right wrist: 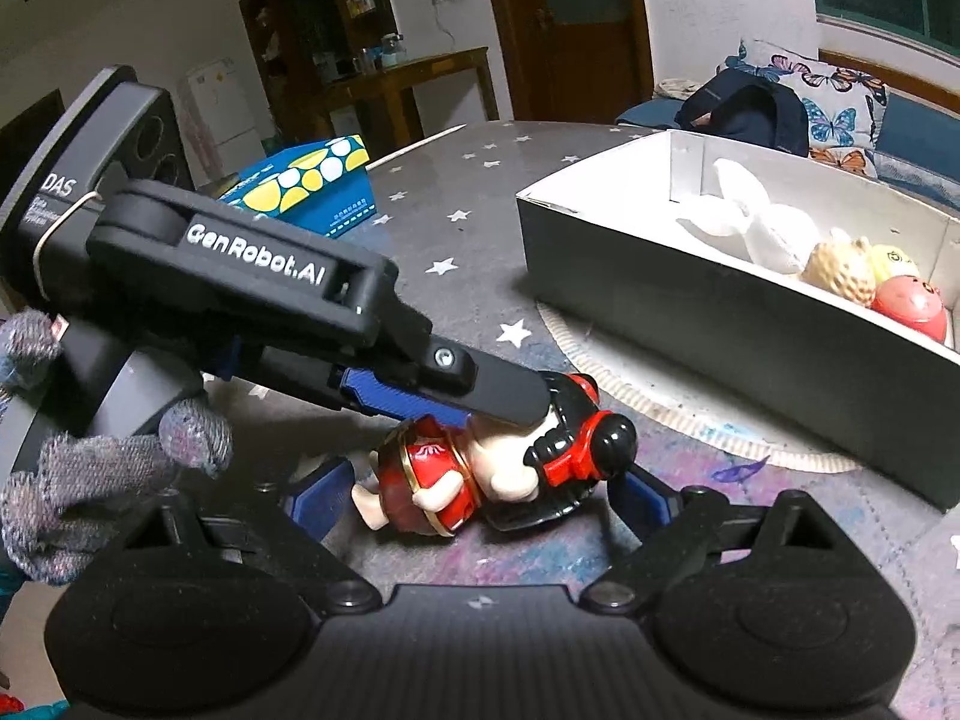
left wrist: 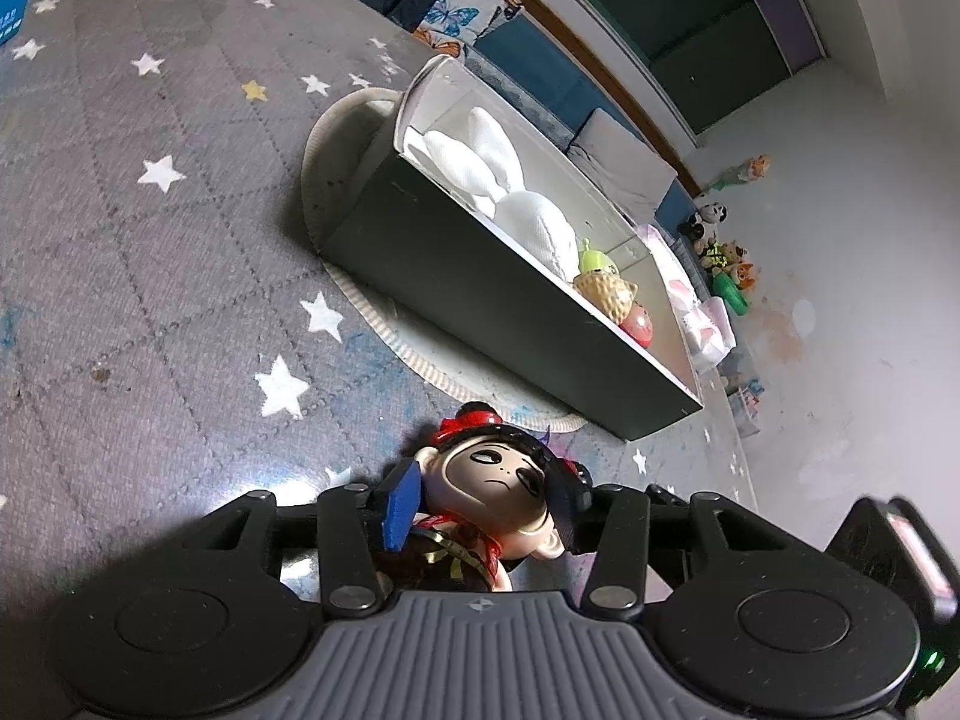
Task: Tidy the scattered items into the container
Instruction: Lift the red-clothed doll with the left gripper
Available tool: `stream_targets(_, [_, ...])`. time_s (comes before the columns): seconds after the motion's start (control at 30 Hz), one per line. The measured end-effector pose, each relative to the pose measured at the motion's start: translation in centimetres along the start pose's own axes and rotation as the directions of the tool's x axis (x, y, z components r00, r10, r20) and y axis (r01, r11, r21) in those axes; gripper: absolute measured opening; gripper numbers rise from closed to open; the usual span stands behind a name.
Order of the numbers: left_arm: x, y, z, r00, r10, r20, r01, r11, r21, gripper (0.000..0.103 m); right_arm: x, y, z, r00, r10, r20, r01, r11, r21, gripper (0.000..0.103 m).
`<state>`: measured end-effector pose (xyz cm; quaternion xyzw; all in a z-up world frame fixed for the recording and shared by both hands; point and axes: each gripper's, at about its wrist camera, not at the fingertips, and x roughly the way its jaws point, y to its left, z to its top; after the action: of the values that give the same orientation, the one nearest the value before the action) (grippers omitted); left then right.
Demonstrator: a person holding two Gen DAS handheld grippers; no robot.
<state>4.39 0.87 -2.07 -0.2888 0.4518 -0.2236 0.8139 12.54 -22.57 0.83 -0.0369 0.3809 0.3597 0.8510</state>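
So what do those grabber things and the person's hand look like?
The left gripper is black with blue pads, white "GenRobot.AI" lettering and a thin wire loop at the back. The right gripper has a black ribbed body, two round discs and blue-padded fingers. The hand wears a speckled grey knitted glove.

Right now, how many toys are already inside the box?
4 visible. A white plush rabbit lies toward the far end of the box; a tan textured toy, a yellow-green one and a red round one cluster at the near end. Others may be hidden beneath.
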Motion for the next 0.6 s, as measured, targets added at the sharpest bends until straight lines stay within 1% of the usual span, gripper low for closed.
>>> stream_targets(0.1, [0.0, -0.1, 0.0, 1.000, -0.001, -0.002, 0.001, 1.000, 0.015, 0.048, 0.4, -1.1, 0.5, 0.999, 0.034, -0.009, -0.033, 0.997, 0.076, 0.092])
stream_targets(0.17, [0.1, -0.2, 0.0, 1.000, -0.005, -0.007, 0.005, 1.000, 0.019, 0.048, 0.6, -1.6, 0.7, 0.999, 0.030, -0.017, -0.029, 0.995, 0.100, 0.090])
stream_targets(0.27, [0.1, -0.1, 0.1, 1.000, -0.007, -0.011, 0.007, 1.000, 0.020, 0.048, 0.9, -1.5, 0.6, 0.999, 0.023, -0.038, -0.020, 0.996, 0.083, 0.089])
stream_targets(0.33, [0.2, -0.1, 0.0, 1.000, -0.013, -0.013, 0.013, 1.000, 0.013, 0.049, 0.8, -1.2, 0.5, 0.999, 0.015, -0.033, -0.012, 0.997, 0.071, 0.088])
stream_targets(0.43, [0.2, -0.1, 0.0, 1.000, -0.006, -0.012, 0.007, 1.000, 0.014, 0.051, 0.9, -1.2, 0.4, 0.999, 0.019, -0.027, -0.016, 0.996, 0.090, 0.085])
stream_targets(0.6, [0.2, 0.5, 0.1, 1.000, -0.020, -0.016, 0.019, 1.000, -0.024, 0.051, 0.8, -0.8, 0.5, 1.000, 0.003, -0.026, -0.001, 0.997, 0.075, 0.084])
